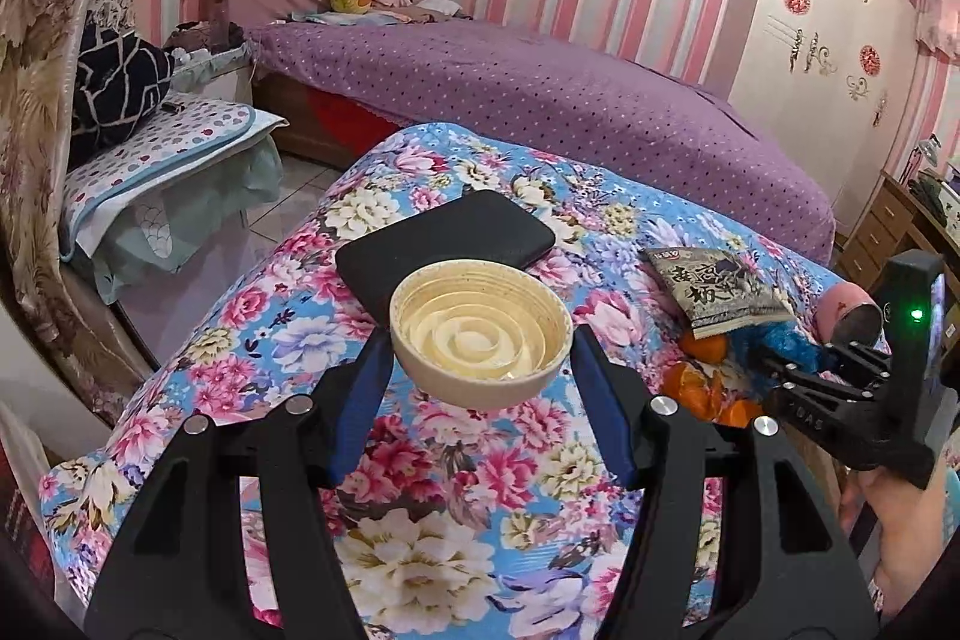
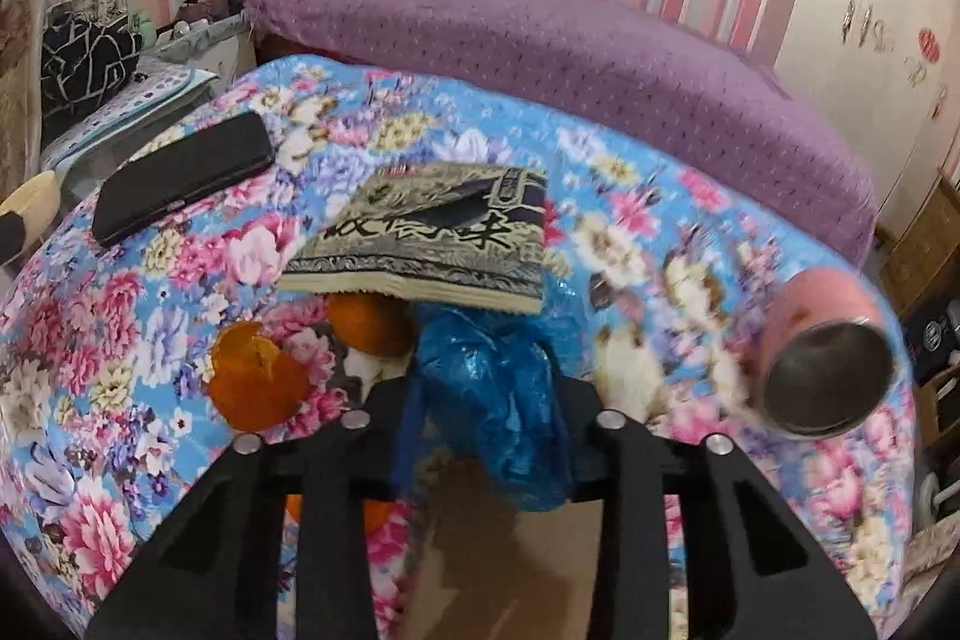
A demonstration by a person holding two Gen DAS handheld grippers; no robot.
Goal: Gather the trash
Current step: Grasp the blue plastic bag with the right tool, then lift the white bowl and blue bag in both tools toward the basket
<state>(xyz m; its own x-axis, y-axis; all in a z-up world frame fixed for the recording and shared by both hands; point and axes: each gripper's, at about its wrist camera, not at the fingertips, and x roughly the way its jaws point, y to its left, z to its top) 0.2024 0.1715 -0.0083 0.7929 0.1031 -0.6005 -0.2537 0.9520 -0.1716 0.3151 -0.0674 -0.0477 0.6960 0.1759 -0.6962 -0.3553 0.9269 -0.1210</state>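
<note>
Left gripper (image 1: 480,352) pinches a cream bowl (image 1: 479,340) by its sides and holds it clear above the floral tablecloth (image 1: 252,340), just in front of a black case (image 1: 444,238). Right gripper (image 2: 486,400) has its jaws pressed onto a crumpled blue plastic bag (image 2: 492,388), which sits on the cloth just below a printed snack packet (image 2: 432,232). Orange peel (image 2: 258,382) lies left of the bag, more peel tucked under the packet's edge, and a pink cup (image 2: 822,346) lies tipped on its side, well to the right.
</note>
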